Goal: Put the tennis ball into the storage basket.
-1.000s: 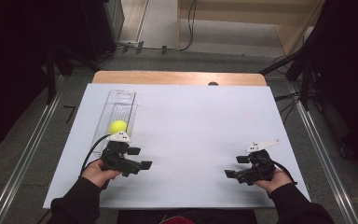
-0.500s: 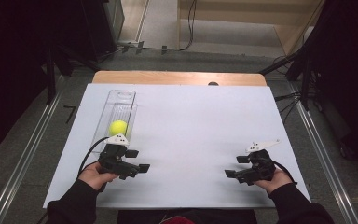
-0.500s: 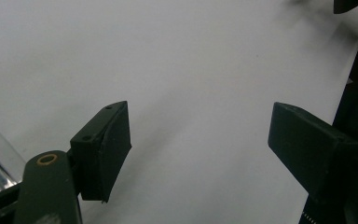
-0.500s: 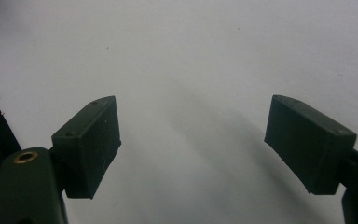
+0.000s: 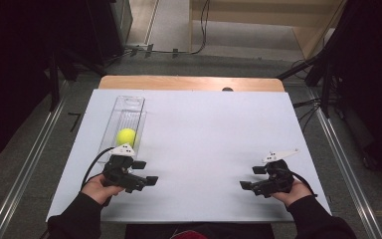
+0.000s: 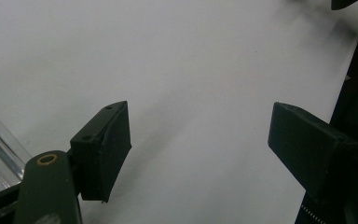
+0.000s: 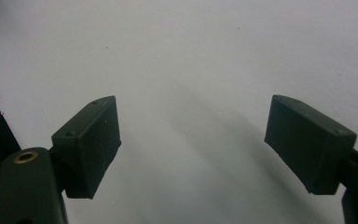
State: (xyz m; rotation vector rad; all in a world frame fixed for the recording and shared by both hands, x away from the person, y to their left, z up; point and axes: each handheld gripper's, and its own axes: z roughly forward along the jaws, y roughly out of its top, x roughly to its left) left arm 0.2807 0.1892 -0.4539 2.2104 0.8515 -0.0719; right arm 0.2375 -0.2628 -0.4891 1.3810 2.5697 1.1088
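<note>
Nothing has shifted since the earlier frames: both hands rest in the same spots on the near part of the bench point(image 5: 204, 129), and the ball has not rolled.

Left claw point(image 5: 149, 180): low over the white sheet at near left, pointing right toward the middle. Its own view shows the jaws spread with bare sheet between them, pinching nothing. A clear edge of the tray sits at the left border of that view.

Right claw point(image 5: 246, 186): at near right, pointing left toward the middle. Jaws spread as well, nothing between them.

Yellow ball point(image 5: 126, 135): lies in the near half of the clear plastic tray point(image 5: 129, 107), a long narrow tray running near to far along the left part of the bench. The ball is just beyond the left hand point(image 5: 99, 186), apart from the claw.

Step in hand, as I judge it: a rest pose with neither claw engaged; the ball is untouched in its tray.

Next move, judged: the left claw is the closer one. It would need to turn from facing right to facing far, rise over the tray's near wall, and come down with the jaws either side of the ball. The present gap looks narrow for the ball, so widen before descending. Risk: nudging the light tray, or the ball rolling along the channel.
</note>
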